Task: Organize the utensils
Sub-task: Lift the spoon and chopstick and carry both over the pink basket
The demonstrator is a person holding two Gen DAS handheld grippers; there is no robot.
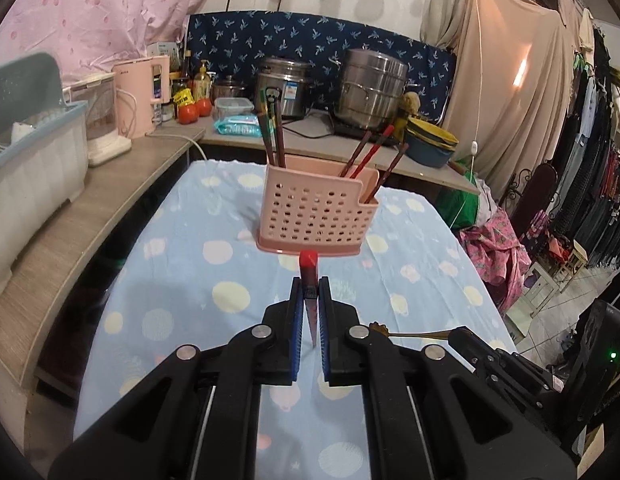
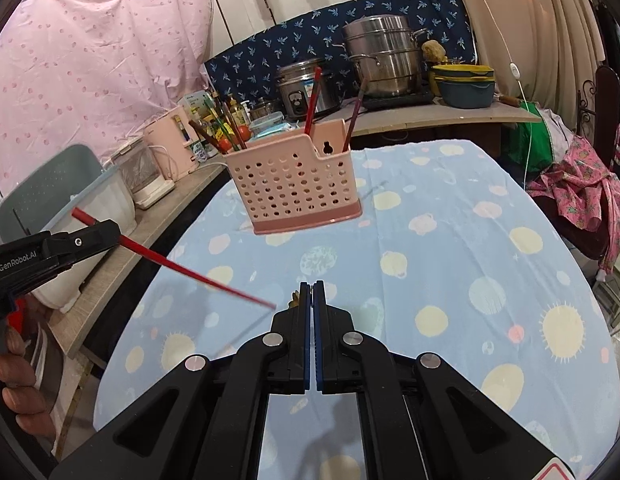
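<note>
Carrying a red chopstick point(image 1: 308, 280) in my left gripper point(image 1: 310, 292) toward the pink caddy point(image 1: 318, 216).
Right gripper point(image 2: 312, 292) clamps a gold spoon point(image 1: 414, 334); next, tip each into a compartment.

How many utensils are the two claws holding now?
2. A red chopstick is clamped in the left claw. A gold utensil with an ornate end is in the right claw; its type is unclear.

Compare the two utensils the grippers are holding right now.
The left gripper clamps a red chopstick: straight, plain and long. The right gripper clamps a gold utensil: thin-stemmed with an ornate scalloped end, mostly hidden in its own view. Both are held off the tablecloth, short of the pink holder.
</note>
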